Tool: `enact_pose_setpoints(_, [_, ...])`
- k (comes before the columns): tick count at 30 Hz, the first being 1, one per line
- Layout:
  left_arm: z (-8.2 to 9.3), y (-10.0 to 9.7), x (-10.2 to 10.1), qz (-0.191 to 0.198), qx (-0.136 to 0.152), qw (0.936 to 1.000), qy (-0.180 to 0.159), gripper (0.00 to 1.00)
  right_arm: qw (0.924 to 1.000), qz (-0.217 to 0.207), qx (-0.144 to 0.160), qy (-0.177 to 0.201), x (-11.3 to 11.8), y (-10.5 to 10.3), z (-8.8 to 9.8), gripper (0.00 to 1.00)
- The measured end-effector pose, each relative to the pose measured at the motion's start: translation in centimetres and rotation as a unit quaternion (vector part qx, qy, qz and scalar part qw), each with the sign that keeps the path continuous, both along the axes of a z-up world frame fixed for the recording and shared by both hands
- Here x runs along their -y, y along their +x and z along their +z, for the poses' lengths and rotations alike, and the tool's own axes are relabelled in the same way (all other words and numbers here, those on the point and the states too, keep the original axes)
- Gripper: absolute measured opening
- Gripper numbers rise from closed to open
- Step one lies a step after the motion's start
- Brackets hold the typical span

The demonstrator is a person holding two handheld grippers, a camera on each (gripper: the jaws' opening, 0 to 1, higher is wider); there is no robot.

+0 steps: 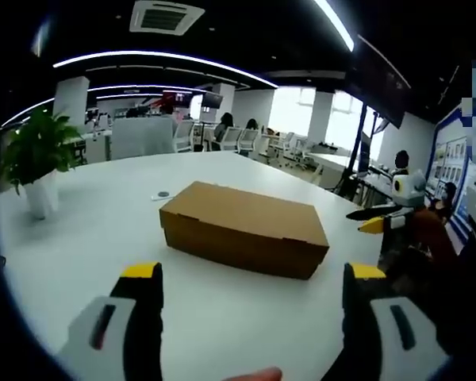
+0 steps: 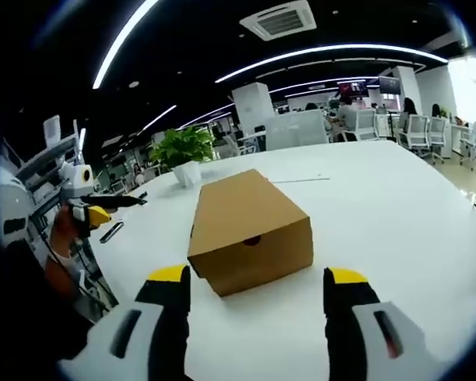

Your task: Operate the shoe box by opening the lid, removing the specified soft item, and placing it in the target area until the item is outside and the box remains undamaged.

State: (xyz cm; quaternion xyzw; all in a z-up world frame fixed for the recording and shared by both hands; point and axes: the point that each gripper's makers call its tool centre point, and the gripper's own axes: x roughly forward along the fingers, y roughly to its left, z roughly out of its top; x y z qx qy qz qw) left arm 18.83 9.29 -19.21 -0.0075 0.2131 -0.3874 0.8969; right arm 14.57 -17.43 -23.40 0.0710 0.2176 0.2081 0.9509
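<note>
Currently: shoe box closed, both grippers spread and clear of it.

On the white table (image 1: 79,238), a potted plant (image 1: 38,163) stands at the far left. The shoe box (image 1: 246,226) lies mid-table, lid shut, well apart from the left gripper (image 1: 254,278), jaws apart and empty. The right gripper (image 2: 256,290), jaws likewise apart, faces the box's end wall with its finger hole (image 2: 251,240). Recommended: steady the base with one gripper; lift the lid edge gently with the other, avoiding creasing the cardboard.

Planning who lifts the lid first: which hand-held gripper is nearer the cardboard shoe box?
Right, by a little. The right hand-held gripper faces the shoe box end, just short of it. The left hand-held gripper faces its long side, slightly farther back. Both open.
</note>
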Motion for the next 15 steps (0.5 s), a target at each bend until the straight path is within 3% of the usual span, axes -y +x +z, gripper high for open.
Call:
enact_pose_setpoints(3, [-0.1, 0.0, -0.1, 0.001, -0.001, 1.0000, 0.003, 0.97, 0.9986, 0.006, 0.037, -0.038, 0.1, 0.4, 0.8, 0.68])
enact_pose_setpoints(6, [-0.1, -0.2, -0.2, 0.002, -0.001, 1.0000, 0.002, 0.97, 0.9992, 0.011, 0.021, -0.032, -0.1, 0.1, 0.6, 0.70])
enact_pose_setpoints(8, [-0.1, -0.3, -0.3, 0.004, -0.002, 1.0000, 0.000, 0.97, 0.9992, 0.017, 0.012, -0.033, -0.4, -0.5, 0.7, 0.75])
enact_pose_setpoints(9, [-0.1, -0.3, -0.4, 0.005, -0.002, 1.0000, 0.001, 0.97, 0.9994, 0.018, -0.007, -0.027, -0.6, -1.1, 0.6, 0.79])
enact_pose_setpoints(12, [-0.2, -0.5, -0.4, 0.002, -0.010, 0.9999, 0.002, 0.92, 0.9991, 0.015, -0.015, 0.035, -1.4, -1.7, 1.8, 0.77])
enact_pose_setpoints(14, [-0.2, -0.5, -0.3, 0.000, -0.012, 0.9999, 0.000, 0.93, 0.9989, 0.016, -0.014, 0.042, -1.5, -1.8, 2.0, 0.75])
enact_pose_setpoints(15, [0.1, -0.8, 0.0, -0.007, -0.012, 0.9999, -0.004, 0.94, 0.9956, 0.019, -0.005, 0.092, -2.3, -1.9, 2.9, 0.74])
